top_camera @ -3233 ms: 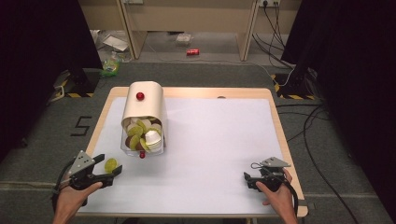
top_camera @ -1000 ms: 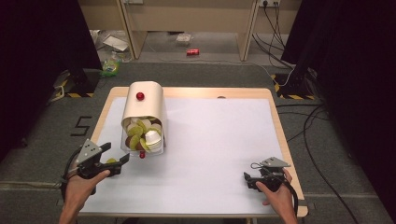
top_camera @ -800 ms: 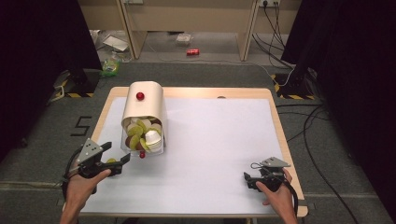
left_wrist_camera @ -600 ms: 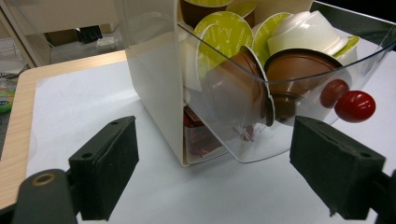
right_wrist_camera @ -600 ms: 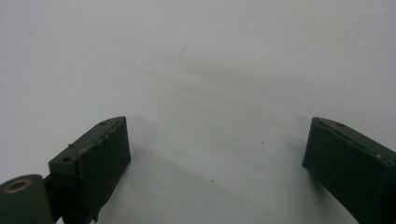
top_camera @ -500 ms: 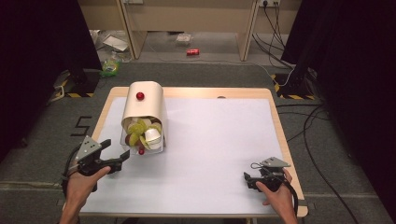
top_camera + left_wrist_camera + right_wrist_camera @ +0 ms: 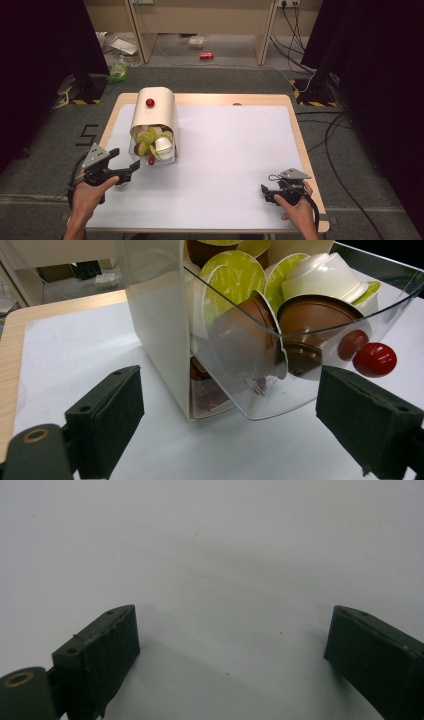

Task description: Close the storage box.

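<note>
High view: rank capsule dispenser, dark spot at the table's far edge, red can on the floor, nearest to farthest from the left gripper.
From the left gripper:
1. Capsule dispenser, just ahead, table's left side.
2. Dark spot, far table edge, right of centre.
3. Red can, on the floor beyond the table.

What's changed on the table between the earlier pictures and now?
The green-lidded capsule the left gripper carried earlier is gone from its jaws, which have just been opening and now stand wide with nothing between them, right in front of the capsule dispenser. The dispenser's mouth has shifted slightly toward that gripper. The right gripper, open, and the white mat stayed as they were.
</note>
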Tool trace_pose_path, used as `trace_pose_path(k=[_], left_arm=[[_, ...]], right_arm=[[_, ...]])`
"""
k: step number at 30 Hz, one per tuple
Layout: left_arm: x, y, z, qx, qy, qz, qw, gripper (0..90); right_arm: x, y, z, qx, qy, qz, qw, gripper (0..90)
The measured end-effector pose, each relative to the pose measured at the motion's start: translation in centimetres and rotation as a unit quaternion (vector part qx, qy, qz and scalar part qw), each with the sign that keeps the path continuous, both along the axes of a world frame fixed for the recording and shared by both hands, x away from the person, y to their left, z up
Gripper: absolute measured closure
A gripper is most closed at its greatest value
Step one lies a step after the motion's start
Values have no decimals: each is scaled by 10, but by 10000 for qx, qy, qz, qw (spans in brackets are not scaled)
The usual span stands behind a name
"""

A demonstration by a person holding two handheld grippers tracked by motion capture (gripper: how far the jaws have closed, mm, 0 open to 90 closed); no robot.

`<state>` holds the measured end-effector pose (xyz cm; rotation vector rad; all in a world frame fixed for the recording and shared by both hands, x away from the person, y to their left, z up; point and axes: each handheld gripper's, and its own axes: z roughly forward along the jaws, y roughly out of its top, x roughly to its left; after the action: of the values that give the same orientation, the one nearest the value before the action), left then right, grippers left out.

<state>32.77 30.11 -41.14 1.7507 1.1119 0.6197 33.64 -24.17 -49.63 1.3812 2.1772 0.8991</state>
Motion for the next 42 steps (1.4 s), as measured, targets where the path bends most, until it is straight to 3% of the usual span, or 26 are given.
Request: trace_pose_path(k=[8,42], left_arm=[[9,3,0,-114,155,-33,9998,91],[39,1,8,145,255,141,9995,96]], right_arm=[[0,0,0,-1,0,0,10000,74],[0,0,0,2,-1,10,10000,74]])
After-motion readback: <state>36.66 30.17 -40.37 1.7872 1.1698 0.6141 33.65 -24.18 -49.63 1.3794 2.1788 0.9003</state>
